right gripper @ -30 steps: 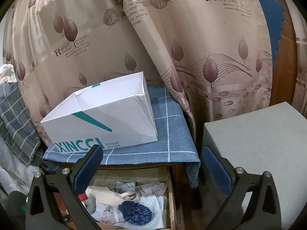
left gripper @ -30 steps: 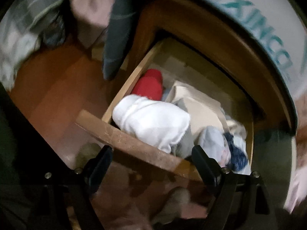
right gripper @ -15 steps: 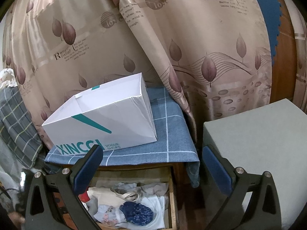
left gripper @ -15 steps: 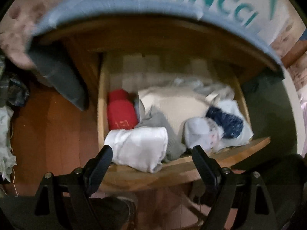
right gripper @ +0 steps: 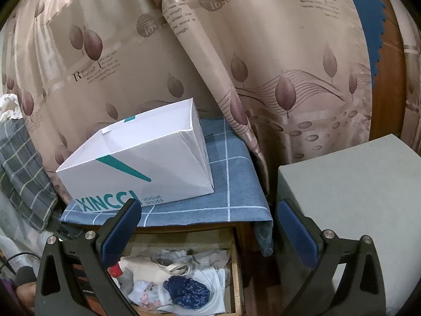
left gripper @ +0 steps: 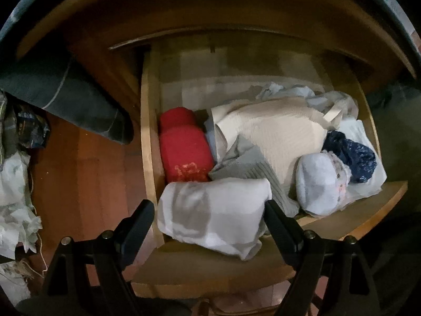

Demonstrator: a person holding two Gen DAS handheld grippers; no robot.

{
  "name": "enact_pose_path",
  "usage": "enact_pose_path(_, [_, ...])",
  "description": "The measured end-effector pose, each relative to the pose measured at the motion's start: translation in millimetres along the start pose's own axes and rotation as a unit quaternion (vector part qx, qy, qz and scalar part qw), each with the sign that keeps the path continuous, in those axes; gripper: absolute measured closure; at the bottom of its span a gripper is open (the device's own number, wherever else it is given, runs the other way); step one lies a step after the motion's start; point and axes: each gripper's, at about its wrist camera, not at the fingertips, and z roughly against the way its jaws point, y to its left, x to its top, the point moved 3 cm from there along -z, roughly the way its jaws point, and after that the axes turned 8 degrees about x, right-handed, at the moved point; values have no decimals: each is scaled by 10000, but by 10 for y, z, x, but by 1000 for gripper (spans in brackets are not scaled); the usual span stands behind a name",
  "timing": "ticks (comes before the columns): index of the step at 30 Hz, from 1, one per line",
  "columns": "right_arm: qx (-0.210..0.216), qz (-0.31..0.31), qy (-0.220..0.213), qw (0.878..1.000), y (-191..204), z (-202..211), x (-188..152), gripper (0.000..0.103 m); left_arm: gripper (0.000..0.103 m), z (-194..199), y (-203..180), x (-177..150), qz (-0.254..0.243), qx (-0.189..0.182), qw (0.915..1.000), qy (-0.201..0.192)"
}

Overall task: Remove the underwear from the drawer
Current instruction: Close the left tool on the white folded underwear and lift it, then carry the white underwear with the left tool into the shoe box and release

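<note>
In the left wrist view, a wooden floor (left gripper: 79, 173) lies at the far left with crumpled pale plastic (left gripper: 15, 205) on it and a dark cushion (left gripper: 65, 100) leaning against the cabinet side. Next comes the open drawer (left gripper: 148, 142), its wooden left wall running up the frame. Inside it, from the left, sit a red rolled garment (left gripper: 184, 147), then a white folded bundle (left gripper: 213, 210) draped over the drawer's front edge, a grey knit piece (left gripper: 250, 168) just behind it, a broad cream garment (left gripper: 279, 131) in the middle, a pale blue rolled piece (left gripper: 321, 184), and at the right a navy patterned underwear (left gripper: 352, 155) resting on white fabric. The left gripper (left gripper: 208, 221) hangs just above the drawer front with its jaws spread wide, one finger on each side of the white bundle, gripping nothing. In the right wrist view, a checked grey pillow (right gripper: 23, 171) is at the left, then a white shoe box (right gripper: 136, 168) standing on a blue checked cloth (right gripper: 236, 184) that covers the cabinet top, a leaf-print curtain (right gripper: 210, 52) behind, and a grey block (right gripper: 355, 197) at the right. The right gripper (right gripper: 208, 237) is held higher, over the cabinet's front edge, jaws spread and empty; below it the drawer shows the same navy underwear (right gripper: 186, 292) near its front.
</note>
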Motion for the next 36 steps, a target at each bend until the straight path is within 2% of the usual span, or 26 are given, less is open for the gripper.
enact_pose_path(7, [6,1,-2,10000,1,1,2,0,18,-113,58,41,336,-220,9992,60])
enact_pose_path(8, [-4,2,-6,10000,1,2,3,0,21,-130,75,23,416,-302,9986,71])
enact_pose_path(9, [-5,0,-5,10000,-1,1,4,0,30,-139,84,10,460,-421,9980,71])
enact_pose_path(11, [17,-28,3,10000,-3,-4,2,0,42,-127,87,6,450,-523,9976,44])
enact_pose_path(13, [28,-69,24,10000,0,-7,1,0,59,-93,94,0,445,-531,9976,-27])
enact_pose_path(17, [31,-118,10,9999,-8,5,6,0,72,24,125,-33,517,-489,9971,-258])
enact_pose_path(23, [30,-10,59,10000,7,-1,-2,0,74,416,284,-92,901,-960,9872,-904])
enact_pose_path(29, [61,113,175,9998,58,-45,-27,0,73,958,287,-205,913,-1110,9761,-1632])
enact_pose_path(36, [117,318,298,9990,143,-85,-59,0,74,1478,235,-274,807,-1375,9670,-1985])
